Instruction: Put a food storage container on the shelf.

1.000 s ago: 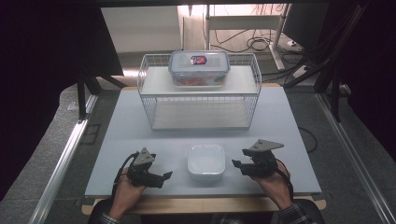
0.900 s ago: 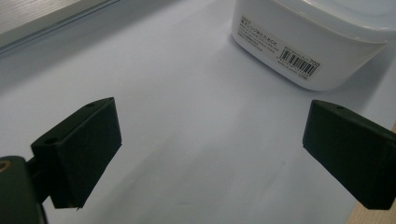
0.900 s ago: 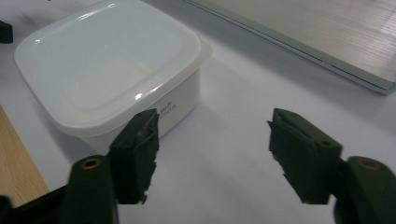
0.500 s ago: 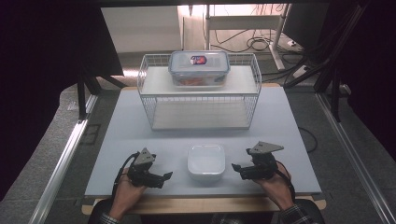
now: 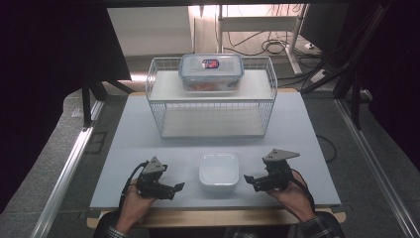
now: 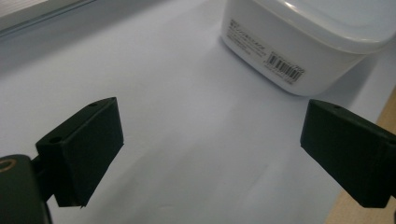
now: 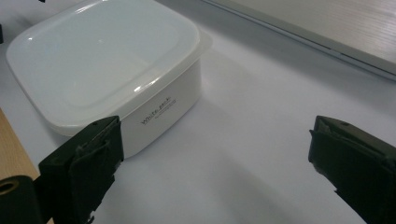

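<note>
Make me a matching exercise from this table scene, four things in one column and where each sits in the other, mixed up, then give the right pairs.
Things:
1. white container
2. clear lidded box
3. left gripper
4. right gripper

Places:
A. on top of the wire rack
B. left of the white container, jaws open
C. on the table between the grippers
D. right of the white container, jaws open

Pairs: 1-C, 2-A, 3-B, 4-D

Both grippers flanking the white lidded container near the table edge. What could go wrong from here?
1. The white container sits close to the near edge of the table; a one-sided push from the left gripper or right gripper could slide it off.
2. Its lid overhangs the walls; jaws that catch the lid lip may pop it instead of gripping the body.
3. The right gripper's jaws have just been opening, nothing between them; a narrow approach could clip the container.
</note>
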A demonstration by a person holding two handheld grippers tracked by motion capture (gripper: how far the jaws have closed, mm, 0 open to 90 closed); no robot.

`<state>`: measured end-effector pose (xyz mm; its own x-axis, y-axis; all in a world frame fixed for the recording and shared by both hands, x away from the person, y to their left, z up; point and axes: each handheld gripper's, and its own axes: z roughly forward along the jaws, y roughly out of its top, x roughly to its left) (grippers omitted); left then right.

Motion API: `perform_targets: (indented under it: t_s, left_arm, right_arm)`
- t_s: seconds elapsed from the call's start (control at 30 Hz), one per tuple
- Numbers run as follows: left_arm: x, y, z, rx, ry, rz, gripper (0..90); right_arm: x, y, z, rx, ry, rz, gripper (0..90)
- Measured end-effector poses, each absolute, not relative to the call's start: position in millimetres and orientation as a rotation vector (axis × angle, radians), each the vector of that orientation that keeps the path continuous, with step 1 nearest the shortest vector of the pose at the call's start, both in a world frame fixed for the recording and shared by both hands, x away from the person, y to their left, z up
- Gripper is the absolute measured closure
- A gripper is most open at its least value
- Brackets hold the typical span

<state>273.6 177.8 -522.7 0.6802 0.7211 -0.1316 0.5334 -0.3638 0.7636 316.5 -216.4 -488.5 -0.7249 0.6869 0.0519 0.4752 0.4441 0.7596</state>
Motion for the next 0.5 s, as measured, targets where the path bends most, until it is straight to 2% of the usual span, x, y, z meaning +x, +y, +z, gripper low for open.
perform_targets:
  t_s: [0.2,0.3,0.33,0.5]
  left_arm:
    - [277,172,-514,2.043,0.95,0.23,4.3]
    - [279,167,-507,2.051,0.934,0.244,9.1]
    - [280,162,-502,2.069,0.927,0.275,12.3]
    - [285,154,-496,2.074,0.927,0.28,19.9]
  right_arm:
    - [316,-215,-479,1.017,2.444,1.143,5.3]
    - [316,-212,-476,1.026,2.463,1.122,8.1]
    - [315,-210,-474,1.03,2.47,1.108,13.1]
    - [315,-207,-469,1.009,2.466,1.122,21.0]
